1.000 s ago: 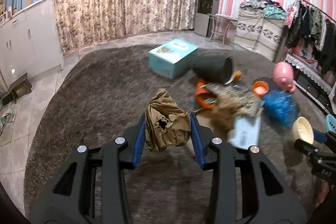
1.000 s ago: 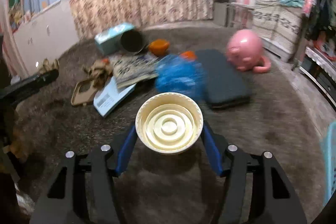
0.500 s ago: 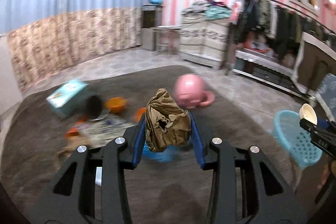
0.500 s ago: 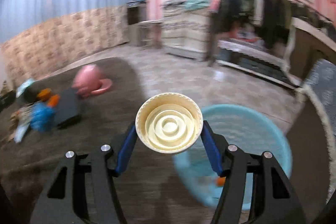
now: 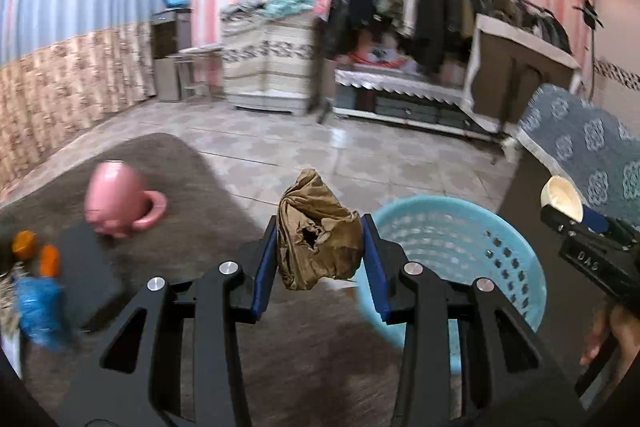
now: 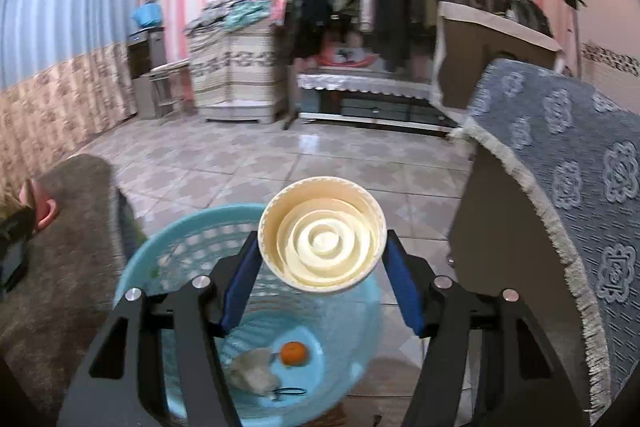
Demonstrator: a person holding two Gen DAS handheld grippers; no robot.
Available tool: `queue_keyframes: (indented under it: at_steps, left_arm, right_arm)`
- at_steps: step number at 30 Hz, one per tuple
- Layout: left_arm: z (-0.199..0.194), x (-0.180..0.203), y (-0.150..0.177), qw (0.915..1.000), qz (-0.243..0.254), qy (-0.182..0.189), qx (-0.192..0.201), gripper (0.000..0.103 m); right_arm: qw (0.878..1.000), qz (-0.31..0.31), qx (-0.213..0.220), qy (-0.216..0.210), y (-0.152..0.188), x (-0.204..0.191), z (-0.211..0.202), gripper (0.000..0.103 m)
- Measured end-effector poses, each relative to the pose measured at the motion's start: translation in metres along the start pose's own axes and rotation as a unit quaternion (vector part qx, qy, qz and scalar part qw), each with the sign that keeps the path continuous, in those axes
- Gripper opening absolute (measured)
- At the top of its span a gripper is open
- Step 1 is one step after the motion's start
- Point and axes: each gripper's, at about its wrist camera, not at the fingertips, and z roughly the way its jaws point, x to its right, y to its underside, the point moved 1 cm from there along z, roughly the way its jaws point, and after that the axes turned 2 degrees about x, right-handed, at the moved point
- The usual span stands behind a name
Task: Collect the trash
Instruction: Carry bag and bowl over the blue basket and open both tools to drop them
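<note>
Far to the left in the left wrist view, on the brown carpet (image 5: 180,211), lie a blue crumpled bag (image 5: 38,311), two orange bits (image 5: 38,253) and a dark flat pad (image 5: 88,275); all are blurred, so what the orange bits are I cannot tell. Just beyond the pad a pink piggy bank (image 5: 118,201) lies on its side. At centre the left gripper (image 5: 320,255) has its jaws clamped on a crumpled brown paper bag (image 5: 318,235), torn with a dark hole in its front. Just right of it, partly hidden by the gripper, stands a light blue plastic basket (image 5: 472,231) with slotted walls, at the edge of the carpet where the tiled floor (image 5: 320,147) begins. Further right the right gripper (image 5: 576,215) appears from the side, a person's hand (image 5: 614,331) below it, and a cream round tub (image 5: 560,195) at its tip.

From the right wrist view, the same basket (image 6: 192,239) sits lower left, directly beneath the gripper, and holds a small orange fruit (image 6: 294,353) and a greyish crumpled wad (image 6: 256,373) on its bottom. The right gripper (image 6: 322,263) has its jaws pressed on the sides of the tub (image 6: 322,231), whose ridged round face is turned to the camera, above the basket's opening. At far right a blue patterned cloth (image 6: 580,187) with a fringe drapes over a piece of furniture.
</note>
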Motion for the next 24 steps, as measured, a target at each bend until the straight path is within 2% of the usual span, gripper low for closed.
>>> queue_keyframes:
  at_steps: [6, 10, 15, 19, 24]
  left_arm:
    - [0.048, 0.050, 0.006, 0.9983, 0.026, 0.046, -0.026, 0.038]
    - [0.070, 0.067, 0.011, 0.9970, 0.033, 0.059, -0.038, 0.038]
    - [0.085, 0.074, 0.020, 0.9951, 0.045, 0.067, -0.058, 0.042]
    - [0.078, 0.067, 0.014, 0.9962, 0.050, 0.055, -0.045, 0.068]
    - [0.065, 0.037, 0.005, 0.9990, 0.029, 0.020, -0.027, 0.079]
  right_arm:
    - [0.999, 0.043, -0.009, 0.010, 0.005, 0.034, 0.018, 0.061]
    - [0.997, 0.075, -0.016, 0.009, 0.013, 0.045, 0.022, 0.061]
    - [0.997, 0.076, -0.028, 0.001, 0.018, 0.040, 0.029, 0.061]
    - [0.997, 0.064, -0.031, -0.005, 0.019, 0.031, 0.032, 0.061]
    - [0.998, 0.054, -0.039, -0.011, 0.021, 0.015, 0.033, 0.061]
